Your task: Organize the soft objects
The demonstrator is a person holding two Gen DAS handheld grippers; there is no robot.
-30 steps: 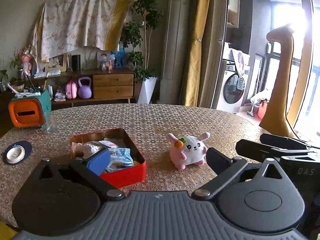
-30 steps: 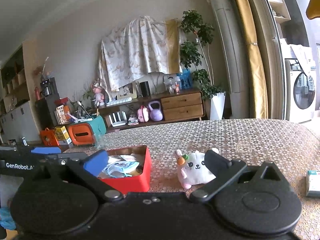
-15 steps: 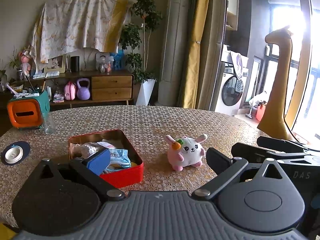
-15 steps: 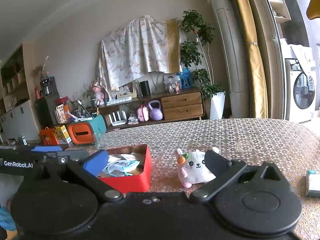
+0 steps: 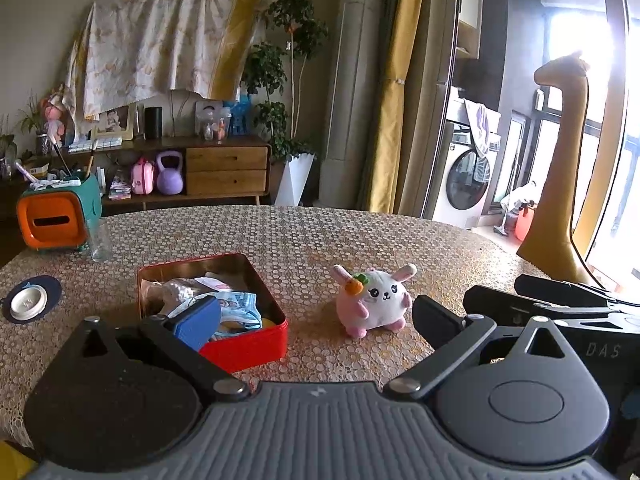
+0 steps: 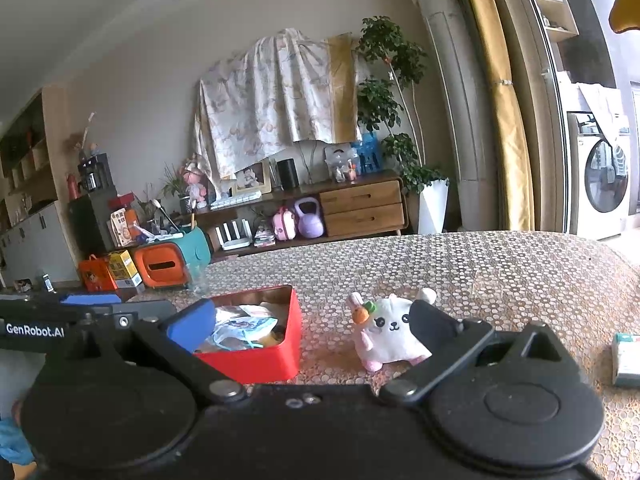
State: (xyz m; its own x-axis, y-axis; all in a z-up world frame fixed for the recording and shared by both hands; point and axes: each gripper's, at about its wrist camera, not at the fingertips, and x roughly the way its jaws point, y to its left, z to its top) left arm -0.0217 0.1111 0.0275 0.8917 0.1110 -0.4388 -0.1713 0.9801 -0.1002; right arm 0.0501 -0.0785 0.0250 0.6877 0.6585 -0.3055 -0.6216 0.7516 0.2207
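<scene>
Upright plush bunny [image 5: 374, 300] faces both spread, empty grippers [image 5: 316, 318] [image 6: 310, 326], right of red tin [image 5: 244, 346].

So the bench [image 5: 360, 236] has a honeycomb-patterned cover. Sitting on it: an open red tin [image 5: 244, 350] stuffed with soft bits, a pink-and-white bunny plush [image 5: 374, 300] just right of it, a clear glass [image 5: 100, 240], an orange-and-teal box [image 5: 56, 220], and a white dish on a dark coaster [image 5: 28, 302].

"GenRobot.AI" marks the left tongs [image 6: 90, 300]; "DAS" the right tongs [image 5: 560, 296].
</scene>
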